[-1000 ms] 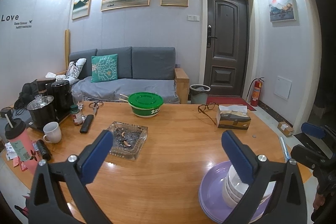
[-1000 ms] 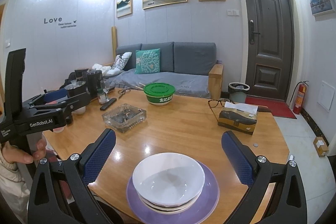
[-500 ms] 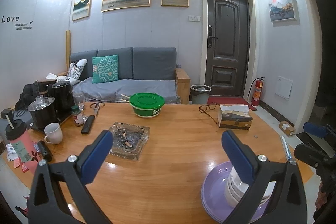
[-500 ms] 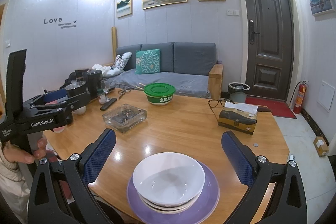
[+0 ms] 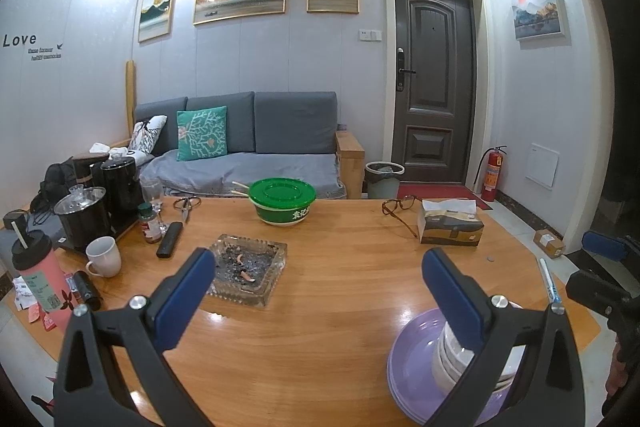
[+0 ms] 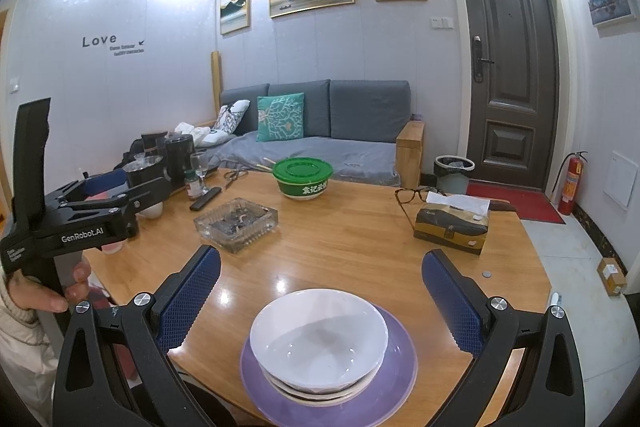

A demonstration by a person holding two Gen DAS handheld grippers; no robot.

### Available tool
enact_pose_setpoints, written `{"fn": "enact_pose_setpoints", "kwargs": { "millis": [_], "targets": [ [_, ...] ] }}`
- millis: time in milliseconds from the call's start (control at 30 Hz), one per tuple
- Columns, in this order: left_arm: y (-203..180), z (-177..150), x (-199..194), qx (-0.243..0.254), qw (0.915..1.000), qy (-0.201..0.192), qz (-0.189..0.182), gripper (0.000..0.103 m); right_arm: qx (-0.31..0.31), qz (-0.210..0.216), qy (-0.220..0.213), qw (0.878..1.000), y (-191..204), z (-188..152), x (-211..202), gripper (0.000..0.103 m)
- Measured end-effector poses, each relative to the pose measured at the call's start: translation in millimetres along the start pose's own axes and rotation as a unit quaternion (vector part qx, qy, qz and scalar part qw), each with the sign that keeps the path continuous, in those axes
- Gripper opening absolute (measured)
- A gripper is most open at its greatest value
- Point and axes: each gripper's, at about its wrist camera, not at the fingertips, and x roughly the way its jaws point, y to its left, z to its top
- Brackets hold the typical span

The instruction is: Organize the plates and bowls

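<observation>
The stack of white bowls [image 6: 319, 341] sits on the purple plates [image 6: 394, 383] at the near edge of the wooden bench [image 6: 352, 239], with the plate rim close to the drop-off. The right gripper [image 6: 320, 301] hovers over that stack, jaws spread wide to either side of the top bowl and holding nothing. The left gripper [image 5: 320, 297] is off to the left of the stack, jaws equally wide and empty, over a bare stretch of wood.

From the left wrist view the bowls [image 5: 452, 359] show side-on as a nested pile, partly hidden behind the gripper's right finger [image 5: 452, 293]; the right wrist view looks down into the top bowl instead. Only the left view shows the pink tumbler [image 5: 40, 279] and white mug [image 5: 103, 257] at the far-left edge.

Beyond the open middle stand a glass ashtray [image 6: 236, 223], a green-lidded bowl [image 6: 303, 177], a tissue box [image 6: 452, 223] with eyeglasses [image 6: 416, 195] beside it, and a remote [image 5: 169, 245] near the kettles [image 5: 100, 203].
</observation>
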Motion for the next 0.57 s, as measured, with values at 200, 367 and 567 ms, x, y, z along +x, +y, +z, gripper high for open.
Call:
{"fn": "enact_pose_setpoints", "kwargs": {
  "millis": [200,367,567],
  "targets": [
    [-0.1,0.1,0.1,0.0,1.0,0.0,0.0,0.102,0.001,0.001,0.0,1.0,-0.1,0.0,0.0,0.1],
    [-0.1,0.0,0.2,0.0,1.0,-0.001,0.0,0.102,0.001,0.001,0.0,1.0,0.0,-0.3,-0.8,0.1],
    [-0.2,0.5,0.4,0.0,1.0,-0.001,0.001,0.102,0.001,0.0,0.0,1.0,0.5,-0.6,-1.4,0.1]
  ]
}}
